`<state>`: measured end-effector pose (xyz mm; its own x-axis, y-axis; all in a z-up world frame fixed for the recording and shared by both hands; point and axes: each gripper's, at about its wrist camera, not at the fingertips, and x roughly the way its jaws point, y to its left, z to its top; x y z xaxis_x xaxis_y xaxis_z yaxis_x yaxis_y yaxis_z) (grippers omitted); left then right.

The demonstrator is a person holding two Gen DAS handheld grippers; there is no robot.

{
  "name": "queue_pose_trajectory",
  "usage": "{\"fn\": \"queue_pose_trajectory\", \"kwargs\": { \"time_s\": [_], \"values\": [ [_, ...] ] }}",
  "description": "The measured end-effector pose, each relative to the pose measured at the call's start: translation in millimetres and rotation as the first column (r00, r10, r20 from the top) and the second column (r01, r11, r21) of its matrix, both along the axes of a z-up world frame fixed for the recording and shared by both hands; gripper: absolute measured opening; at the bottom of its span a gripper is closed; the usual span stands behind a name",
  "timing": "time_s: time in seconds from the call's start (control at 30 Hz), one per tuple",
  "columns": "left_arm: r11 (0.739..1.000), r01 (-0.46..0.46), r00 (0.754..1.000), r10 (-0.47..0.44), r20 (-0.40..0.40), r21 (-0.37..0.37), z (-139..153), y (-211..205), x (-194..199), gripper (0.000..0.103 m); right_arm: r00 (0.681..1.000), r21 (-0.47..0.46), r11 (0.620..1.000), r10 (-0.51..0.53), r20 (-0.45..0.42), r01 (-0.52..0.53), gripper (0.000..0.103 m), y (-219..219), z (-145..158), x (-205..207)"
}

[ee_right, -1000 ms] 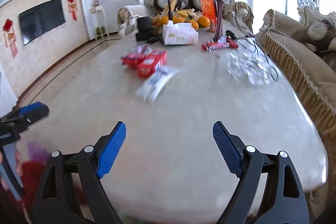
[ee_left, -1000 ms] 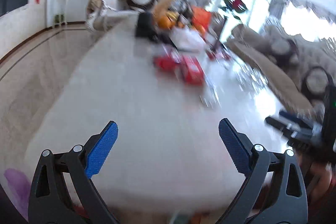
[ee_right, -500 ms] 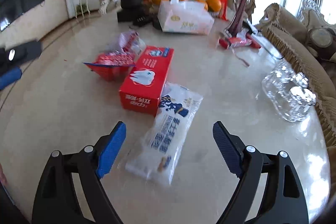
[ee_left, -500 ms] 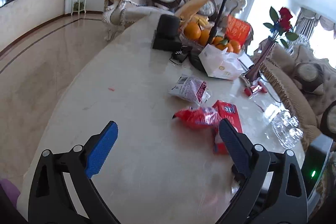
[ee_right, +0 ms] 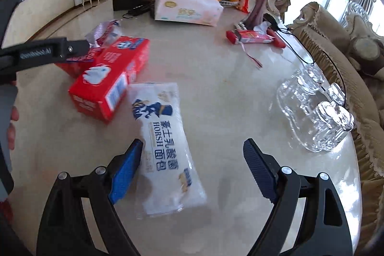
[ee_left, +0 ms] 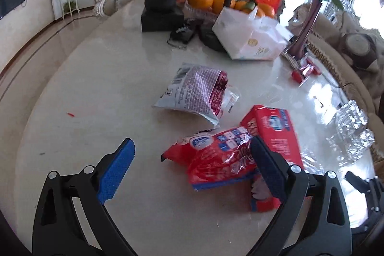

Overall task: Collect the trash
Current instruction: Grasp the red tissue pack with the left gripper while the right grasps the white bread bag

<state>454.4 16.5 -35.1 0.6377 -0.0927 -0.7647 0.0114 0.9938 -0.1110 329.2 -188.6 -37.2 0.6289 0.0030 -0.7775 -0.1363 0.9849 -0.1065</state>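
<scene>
Right gripper (ee_right: 192, 172) nearer, white wrapper (ee_right: 165, 148) lengthwise – away

Red box (ee_right: 108, 78), white wrapper (ee_right: 165, 143) with blue lettering, cream marble table (ee_right: 216, 88)

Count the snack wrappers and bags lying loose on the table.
3: a white bread bag between the right gripper's open jaws, a red crumpled bag against the red box, and a silver-pink bag just beyond. Others may hide behind the box.
</scene>
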Motion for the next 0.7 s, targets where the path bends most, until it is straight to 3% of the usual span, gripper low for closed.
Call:
{"fn": "queue_pose_trajectory", "kwargs": {
  "time_s": [0.13,0.27,0.33,0.5,0.53,0.57,0.6,0.63,0.7],
  "values": [
    [1.000,-0.016,1.000,0.016,-0.013,0.007,-3.4,-0.1,9.3,0.094,1.000,0.011,1.000,0.014,-0.012,-0.014,0.081,0.0,-0.6,1.1],
    [0.989,-0.010,0.998,0.019,-0.056,0.148,-12.3,-11.2,15.8,0.094,0.999,-0.018,0.999,0.044,0.003,-0.044,0.081,9.6,0.8,4.0],
    [0.992,0.031,0.997,-0.023,-0.071,0.122,-16.7,-12.5,15.0,0.094,0.999,-0.038,0.998,0.053,0.009,-0.052,0.081,12.3,0.8,5.6],
    [0.995,0.033,0.996,-0.026,-0.080,0.091,-19.1,-3.7,12.2,0.093,0.998,-0.006,0.998,0.062,0.011,-0.062,0.080,8.5,1.9,5.8],
    [0.995,0.040,0.997,-0.033,-0.077,0.093,-18.8,-3.5,11.1,0.088,0.998,-0.004,0.998,0.063,0.013,-0.063,0.079,7.6,2.3,5.2],
    [0.995,0.043,0.997,-0.038,-0.061,0.090,-16.4,-2.2,7.3,0.069,0.998,-0.005,0.998,0.065,0.013,-0.065,0.075,7.0,2.3,4.3],
    [0.995,0.039,0.998,-0.034,-0.049,0.093,-13.5,-1.1,3.0,0.042,0.997,0.019,0.997,0.076,0.008,-0.076,0.052,5.6,2.6,3.4],
    [0.995,0.039,0.998,-0.035,-0.044,0.092,-11.8,-0.3,-0.6,0.042,0.996,0.070,0.994,0.085,-0.009,-0.084,0.032,3.1,2.9,3.0],
    [0.996,0.064,0.997,-0.061,-0.041,0.069,-11.4,2.0,-8.0,0.041,0.997,0.084,0.993,0.080,-0.015,-0.078,0.030,0.6,4.9,-1.2]
  ]
}}
